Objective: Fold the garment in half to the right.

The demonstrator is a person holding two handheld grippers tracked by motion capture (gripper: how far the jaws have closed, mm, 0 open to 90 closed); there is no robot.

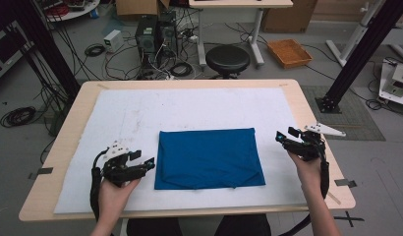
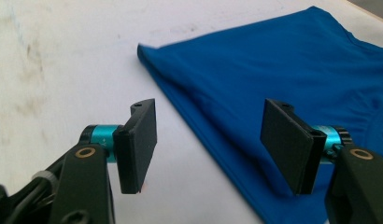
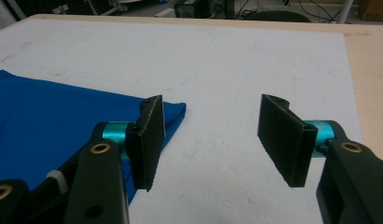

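A folded blue cloth (image 1: 208, 158) is lying flat near the middle of the table, resting on a white mat (image 1: 140, 113) that is covering most of the wooden table (image 1: 307, 105). The cloth is forming a neat rectangle, with a few creases showing along its near edge. In the left gripper view the cloth's (image 2: 283, 79) folded edge is running diagonally between the two jaws. In the right gripper view one of the cloth's (image 3: 49, 112) corners is reaching just behind that tool's left-hand jaw.

The left tool (image 1: 151, 162) is sitting just beside the cloth's left edge, pointing toward it, with its jaws standing wide apart and gripping nothing. The left hand (image 1: 113, 189) is holding it low over the mat. The right tool (image 1: 280, 139) is hovering near the cloth's far right corner, a little apart from it, with its jaws also spread wide and nothing between them; the right hand (image 1: 307, 164) is carrying it.

Beyond the table, a black round stool (image 1: 227, 59) is standing on the floor, with tangled cables (image 1: 165, 69) and an orange tray (image 1: 289, 52) nearby.
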